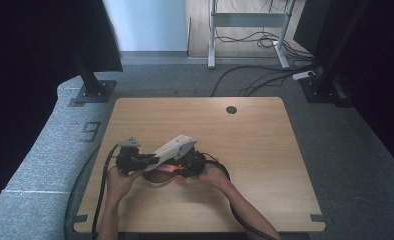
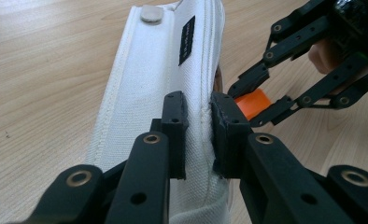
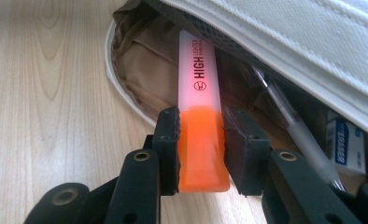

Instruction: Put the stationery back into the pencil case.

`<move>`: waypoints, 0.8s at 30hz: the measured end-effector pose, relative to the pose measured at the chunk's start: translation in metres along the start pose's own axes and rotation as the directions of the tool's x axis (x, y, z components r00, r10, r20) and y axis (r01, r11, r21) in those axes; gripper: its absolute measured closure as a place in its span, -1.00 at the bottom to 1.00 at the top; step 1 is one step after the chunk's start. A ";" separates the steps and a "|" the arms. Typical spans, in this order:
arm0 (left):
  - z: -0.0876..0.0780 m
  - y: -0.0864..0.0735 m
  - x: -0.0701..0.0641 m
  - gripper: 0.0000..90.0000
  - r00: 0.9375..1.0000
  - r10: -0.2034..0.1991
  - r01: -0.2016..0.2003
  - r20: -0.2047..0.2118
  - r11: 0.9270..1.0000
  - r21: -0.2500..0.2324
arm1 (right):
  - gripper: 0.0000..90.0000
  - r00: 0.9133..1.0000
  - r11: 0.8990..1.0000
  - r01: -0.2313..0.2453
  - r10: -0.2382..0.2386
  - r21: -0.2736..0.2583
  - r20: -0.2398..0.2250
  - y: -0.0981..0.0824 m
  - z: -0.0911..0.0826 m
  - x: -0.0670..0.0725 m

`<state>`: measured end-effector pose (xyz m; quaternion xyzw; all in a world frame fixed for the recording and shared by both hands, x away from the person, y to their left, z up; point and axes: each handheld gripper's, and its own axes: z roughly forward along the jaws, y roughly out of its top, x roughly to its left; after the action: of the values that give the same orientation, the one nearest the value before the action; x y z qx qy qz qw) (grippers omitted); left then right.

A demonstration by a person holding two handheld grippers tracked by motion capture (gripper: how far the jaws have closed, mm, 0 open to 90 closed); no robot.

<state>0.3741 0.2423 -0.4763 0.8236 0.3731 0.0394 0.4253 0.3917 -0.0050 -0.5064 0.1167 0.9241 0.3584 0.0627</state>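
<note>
A white fabric pencil case (image 1: 175, 146) is held tilted above the wooden table (image 1: 265, 150). My left gripper (image 2: 200, 112) is shut on the case's upper flap (image 2: 159, 70), holding it lifted. My right gripper (image 3: 201, 126) is shut on an orange highlighter (image 3: 201, 116), whose pale end reaches into the case's open mouth (image 3: 135, 60). Inside the case lie a clear pen (image 3: 289, 121) and a white-and-blue eraser (image 3: 343, 142). In the high view the left gripper (image 1: 152, 160) and right gripper (image 1: 179, 169) meet at the case, with the highlighter (image 1: 171, 168) between them.
Bare wood surrounds the hands on all sides, with a round cable hole (image 1: 231, 109) near the far edge. Beyond the table are grey carpet, black stand bases (image 1: 92, 92), a desk frame (image 1: 212, 35) and floor cables (image 1: 255, 75).
</note>
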 end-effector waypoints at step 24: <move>0.001 0.000 0.000 0.70 1.000 0.001 -0.001 0.009 1.000 0.005 | 0.43 1.000 1.000 0.001 -0.001 0.017 0.019 0.005 0.031 -0.008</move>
<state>0.3746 0.2419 -0.4769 0.8250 0.3710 0.0352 0.4248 0.4062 0.0169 -0.5257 0.1201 0.9266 0.3493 0.0707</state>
